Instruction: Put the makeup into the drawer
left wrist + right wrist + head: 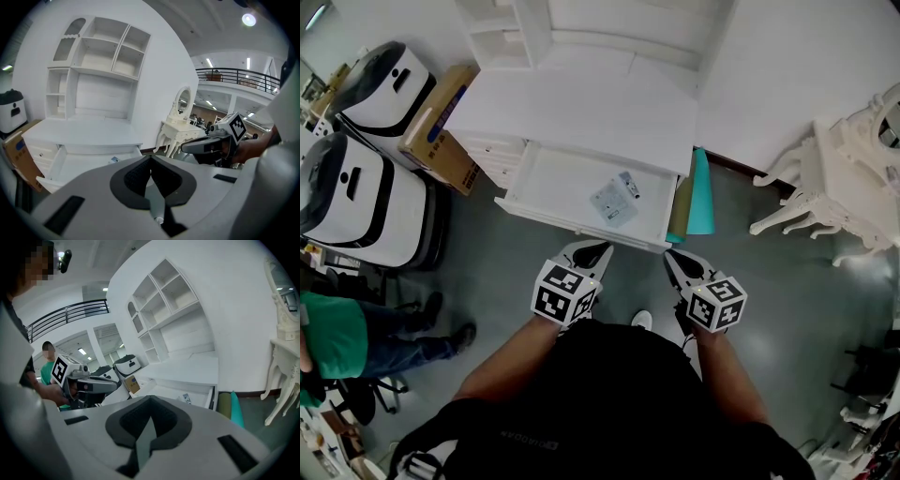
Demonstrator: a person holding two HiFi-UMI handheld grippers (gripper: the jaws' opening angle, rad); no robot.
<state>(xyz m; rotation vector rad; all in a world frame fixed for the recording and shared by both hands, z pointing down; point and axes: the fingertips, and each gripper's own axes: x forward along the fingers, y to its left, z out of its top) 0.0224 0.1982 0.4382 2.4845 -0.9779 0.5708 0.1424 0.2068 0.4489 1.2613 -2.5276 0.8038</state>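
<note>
In the head view, the open drawer (551, 176) stands out from under the white tabletop (581, 103). The makeup packets (613, 202) lie inside it, toward its right end, a small one just beside a larger flat one. The left gripper (589, 251) and the right gripper (678, 265) are held side by side just in front of the drawer's front edge, apart from each other and pointing toward it. Neither touches the drawer. A teal roll (702, 192) and an olive roll (680, 208) stand against the drawer's right side. A cardboard box (441, 127) and two white-and-black cases (356, 192) sit to the left on the floor. An ornate white side table (844, 183) stands to the right.

In the left gripper view, the left gripper (151, 158) has its jaws pressed together with nothing between them. Beyond them lies the drawer (84, 164), where only a corner of the makeup packets (114, 160) shows. A shelf unit (101, 61) rises above the tabletop, and the right gripper (185, 147) shows at the right.

In the right gripper view, the right gripper (150, 401) is likewise closed and empty. The drawer (166, 391) lies ahead with the makeup packets (186, 398) in it. The left gripper (114, 384) shows at the left.
</note>
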